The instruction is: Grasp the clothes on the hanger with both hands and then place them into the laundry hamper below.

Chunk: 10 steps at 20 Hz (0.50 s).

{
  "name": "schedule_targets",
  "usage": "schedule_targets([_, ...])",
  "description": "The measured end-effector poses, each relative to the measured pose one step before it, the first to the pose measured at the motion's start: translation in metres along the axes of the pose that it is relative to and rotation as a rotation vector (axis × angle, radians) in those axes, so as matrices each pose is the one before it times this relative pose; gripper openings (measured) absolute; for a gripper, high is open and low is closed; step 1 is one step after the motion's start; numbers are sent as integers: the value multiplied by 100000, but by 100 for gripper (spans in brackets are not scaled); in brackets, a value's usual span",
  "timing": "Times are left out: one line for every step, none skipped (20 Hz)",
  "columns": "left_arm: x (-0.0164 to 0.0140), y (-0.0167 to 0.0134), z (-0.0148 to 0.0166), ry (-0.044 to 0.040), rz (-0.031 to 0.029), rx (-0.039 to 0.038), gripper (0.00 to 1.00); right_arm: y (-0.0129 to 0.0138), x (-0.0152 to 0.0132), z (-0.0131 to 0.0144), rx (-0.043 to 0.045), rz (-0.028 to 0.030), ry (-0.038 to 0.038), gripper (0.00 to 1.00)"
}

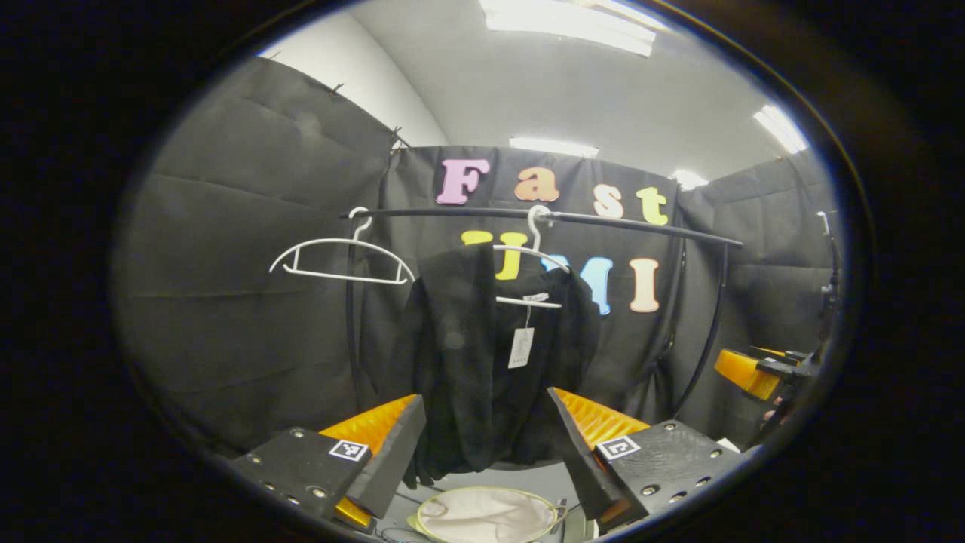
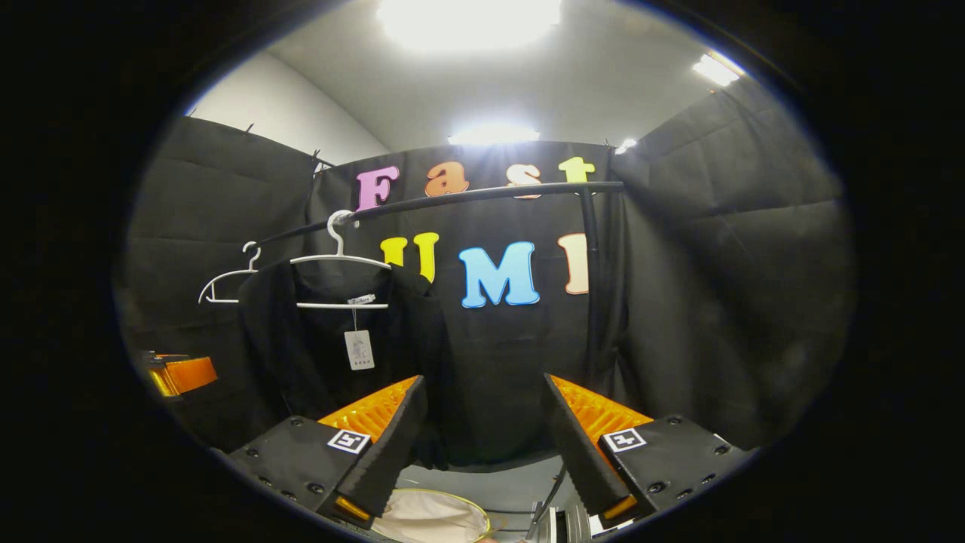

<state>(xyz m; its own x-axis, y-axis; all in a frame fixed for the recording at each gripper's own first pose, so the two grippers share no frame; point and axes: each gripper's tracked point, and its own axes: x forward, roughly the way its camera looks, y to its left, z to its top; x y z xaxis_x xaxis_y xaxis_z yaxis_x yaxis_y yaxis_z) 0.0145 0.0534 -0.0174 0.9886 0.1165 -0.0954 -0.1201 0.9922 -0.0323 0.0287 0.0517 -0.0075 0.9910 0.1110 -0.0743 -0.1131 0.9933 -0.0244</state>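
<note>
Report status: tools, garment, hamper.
Left tool and right tool open, empty. Black garment on its hanger, untouched. Hamper below; spare hanger alongside.

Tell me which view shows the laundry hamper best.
The left gripper view: the laundry hamper shows its pale lining and most of its rim between the fingers. The right gripper view catches a smaller part, cut off at the bottom edge.

No legible txt: hang tag (image 2: 359, 349) & neck label (image 2: 362, 299) on black garment (image 2: 301, 354) too small.

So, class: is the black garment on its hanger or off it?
On. The black garment hangs from the white hanger on the rail.
</note>
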Motion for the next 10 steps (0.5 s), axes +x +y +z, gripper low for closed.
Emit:
schedule_targets([635, 30, 139, 529, 591, -602, 94, 321, 799, 84, 435, 1804, -74, 96])
schedule_targets([656, 68, 82, 528, 819, -461, 94, 476, 1013, -10, 966, 2054, 7, 93])
schedule_targets([746, 28, 144, 606, 956, -454, 94, 424, 1040, -14, 1205, 2293, 274, 96])
schedule_targets([791, -119, 195, 486, 1090, -443, 94, 425, 1161, 68, 1054, 2025, 163, 96])
schedule_targets([863, -283, 302, 129, 1098, -422, 94, 220, 1364, 33, 692, 2096, -5, 96])
schedule_targets([845, -338, 498, -464, 985, -287, 94, 331, 1348, -63, 245, 1956, 158, 96])
schedule_targets([943, -307, 518, -646, 1178, 36, 93, 331, 1437, 168, 135, 1853, 91, 96])
schedule_targets([996, -118, 383, -207, 2076, 239, 93, 251, 1347, -53, 340, 1492, 370, 96])
schedule_targets([1143, -61, 0, 224, 2487, 138, 94, 180, 1307, 37, 843, 1221, 660, 93])
schedule_targets([1120, -166, 232, -80, 1911, -291, 94, 378, 1240, 69, 1150, 1606, -77, 92])
